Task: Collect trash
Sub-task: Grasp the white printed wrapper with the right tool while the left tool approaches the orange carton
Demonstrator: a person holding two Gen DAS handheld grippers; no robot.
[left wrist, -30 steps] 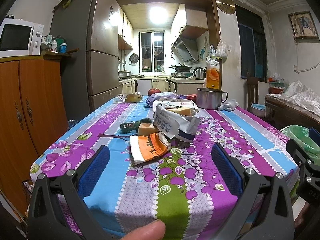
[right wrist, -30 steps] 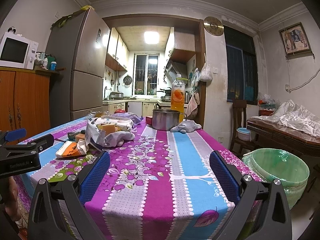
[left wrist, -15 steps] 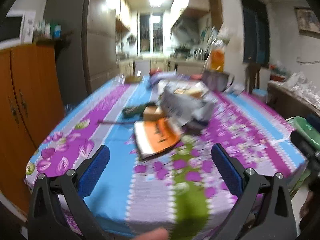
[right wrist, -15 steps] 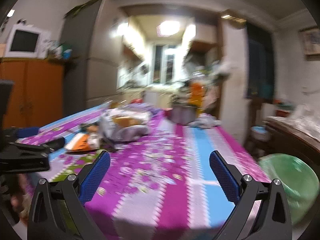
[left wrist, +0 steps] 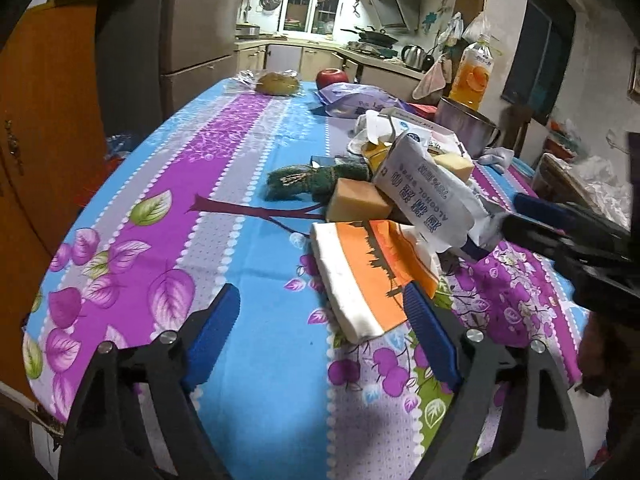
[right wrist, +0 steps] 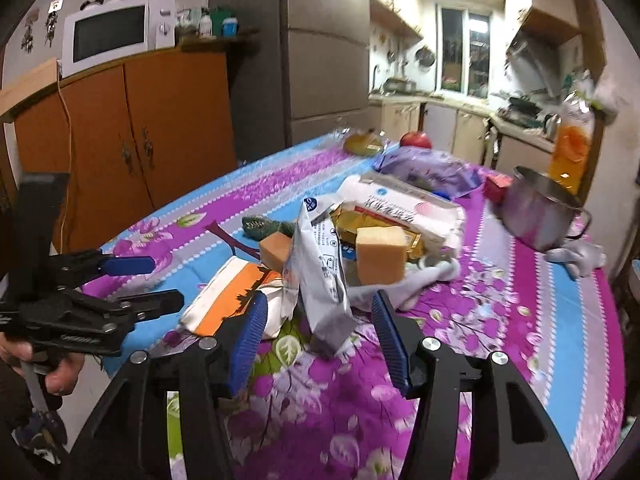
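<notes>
A pile of trash lies mid-table: a white alcohol-wipes packet (left wrist: 424, 196) (right wrist: 320, 268), an orange-and-white tissue pack (left wrist: 360, 272) (right wrist: 228, 300), yellow sponge blocks (left wrist: 356, 200) (right wrist: 380, 256), a green scrubber (left wrist: 312, 180) and a long white wrapper (right wrist: 404, 208). My left gripper (left wrist: 320, 332) is open, just short of the tissue pack, its right finger beside the pack's edge. My right gripper (right wrist: 320, 320) is open with the wipes packet standing between its fingers, apart from the pads. Each gripper shows in the other's view: the right (left wrist: 560, 232), the left (right wrist: 120, 280).
The table has a purple-and-blue floral cloth (left wrist: 192, 220). Behind the pile stand a steel pot (right wrist: 536, 216), an orange juice bottle (left wrist: 472, 76), a purple bag (right wrist: 428, 168), an apple (left wrist: 332, 77) and a bun (left wrist: 278, 83). A wooden cabinet (right wrist: 120, 136) with a microwave stands left.
Both grippers have moved forward and down over the table toward the trash pile. The right one swung left and now straddles the wipes packet. Both stay open.
</notes>
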